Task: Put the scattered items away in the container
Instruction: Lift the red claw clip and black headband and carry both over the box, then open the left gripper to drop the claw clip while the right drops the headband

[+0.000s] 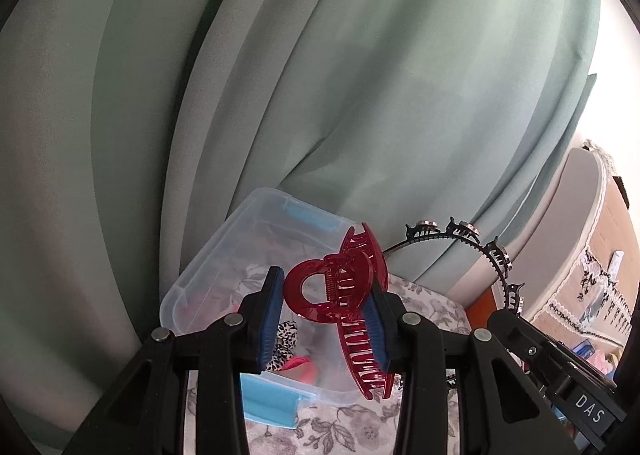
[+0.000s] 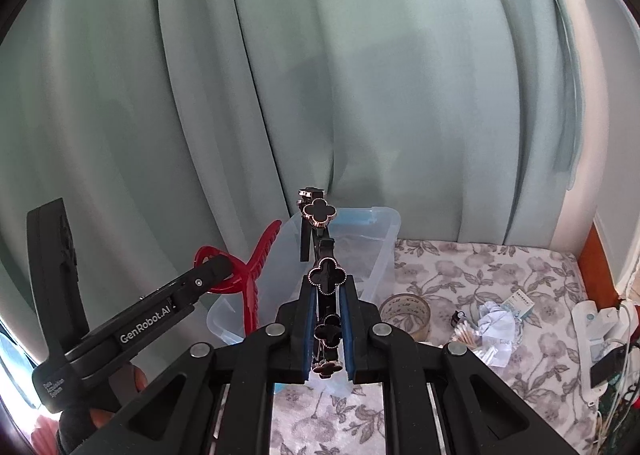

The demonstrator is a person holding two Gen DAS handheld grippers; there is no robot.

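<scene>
The left tool (image 1: 326, 319) pinches a glossy red translucent claw clip (image 1: 340, 295) by its sprung, toothed body, carried above the clear plastic container (image 1: 224, 255) so it can drop in. The right tool (image 2: 329, 329), pressed together on a thin black headband (image 2: 326, 275) studded with clover-shaped ornaments, holds it just beside the container's near rim. Tape, crumpled paper and cotton swabs lie right of the container on the floral cloth.
</scene>
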